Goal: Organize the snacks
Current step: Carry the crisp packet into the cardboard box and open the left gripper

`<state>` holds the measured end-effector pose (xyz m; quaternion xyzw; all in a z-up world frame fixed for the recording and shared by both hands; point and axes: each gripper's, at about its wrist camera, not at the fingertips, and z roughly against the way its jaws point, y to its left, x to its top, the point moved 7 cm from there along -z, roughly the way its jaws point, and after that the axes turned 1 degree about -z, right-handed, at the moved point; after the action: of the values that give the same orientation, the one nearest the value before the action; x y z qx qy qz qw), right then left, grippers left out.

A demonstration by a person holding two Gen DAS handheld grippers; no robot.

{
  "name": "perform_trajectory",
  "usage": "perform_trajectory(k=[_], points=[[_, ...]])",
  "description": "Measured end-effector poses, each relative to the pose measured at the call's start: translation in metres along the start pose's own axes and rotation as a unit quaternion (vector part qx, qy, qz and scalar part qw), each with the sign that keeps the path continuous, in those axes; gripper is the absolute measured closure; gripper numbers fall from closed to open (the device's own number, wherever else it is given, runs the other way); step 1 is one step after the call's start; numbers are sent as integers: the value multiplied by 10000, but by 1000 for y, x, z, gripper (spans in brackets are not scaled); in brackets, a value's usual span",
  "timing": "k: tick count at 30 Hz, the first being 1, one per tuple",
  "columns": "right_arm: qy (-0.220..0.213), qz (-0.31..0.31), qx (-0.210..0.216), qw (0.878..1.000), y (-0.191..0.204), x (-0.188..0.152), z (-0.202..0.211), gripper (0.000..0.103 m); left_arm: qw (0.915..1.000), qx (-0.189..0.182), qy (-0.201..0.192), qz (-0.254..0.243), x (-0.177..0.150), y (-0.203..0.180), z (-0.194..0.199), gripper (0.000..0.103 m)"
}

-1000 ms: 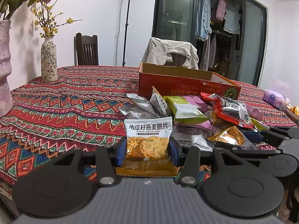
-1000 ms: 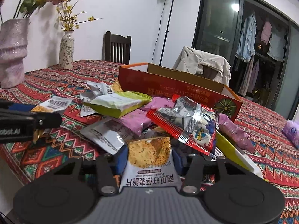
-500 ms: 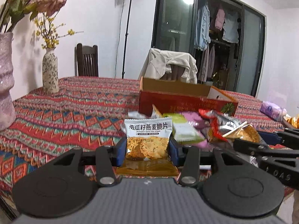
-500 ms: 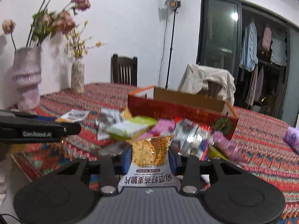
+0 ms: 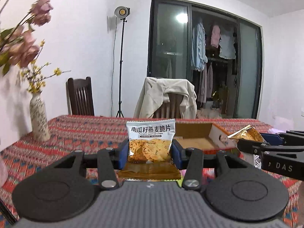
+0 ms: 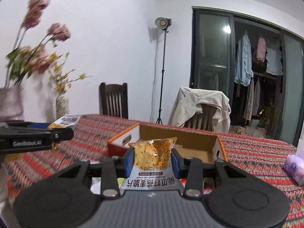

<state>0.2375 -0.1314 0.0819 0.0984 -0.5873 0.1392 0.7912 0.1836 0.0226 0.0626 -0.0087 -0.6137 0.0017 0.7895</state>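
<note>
Left gripper clamps a crisp packet mid-body; right gripper pinches its twin — both aloft before the open box. Light, crinkly, slippery film — contents likely fragile.

Both fisheye views are evenly lit by cool indoor light, with a studio lamp glowing by the wall and a ceiling light's glare on the glass door. Motion blur smears the flowers and tablecloth; edges bend and darken.
</note>
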Motion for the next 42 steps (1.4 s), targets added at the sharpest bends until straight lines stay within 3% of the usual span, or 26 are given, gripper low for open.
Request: perform_trajectory(k=[9, 17, 24, 33, 34, 36, 37, 38, 40, 42], points=[[125, -550, -118, 9983, -50, 45, -78, 63, 10000, -9, 6, 62, 47, -15, -71, 56], [582, -1051, -192, 9926, -82, 45, -166, 63, 9990, 130, 146, 405, 68, -20, -152, 56], [904, -1369, -204, 9862, -102, 14, -215, 63, 9953, 517, 604, 557, 42, 0, -216, 56], [1221, -1334, -188, 9833, -102, -6, -232, 63, 9933, 340, 1065, 291, 13, -6, -243, 55], [1250, -1329, -184, 9830, -102, -7, -233, 61, 9929, 298, 1116, 281, 9, -8, -246, 53], [1261, -1291, -207, 9834, -101, -8, -232, 60, 9932, 199, 1118, 264, 5, -9, -247, 38], [1256, -1279, -199, 9836, -101, -8, -232, 52, 9935, 197, 1083, 274, 5, -8, -247, 22], [1244, -1298, -189, 9835, -101, -9, -230, 36, 9939, 238, 1045, 276, 5, -7, -246, 10], [1204, -1320, -193, 9837, -102, -9, -227, 15, 9948, 244, 945, 304, 6, -5, -243, 3], [1176, -1360, -183, 9835, -102, -10, -223, 11, 9950, 203, 896, 399, 8, -4, -239, 0]])
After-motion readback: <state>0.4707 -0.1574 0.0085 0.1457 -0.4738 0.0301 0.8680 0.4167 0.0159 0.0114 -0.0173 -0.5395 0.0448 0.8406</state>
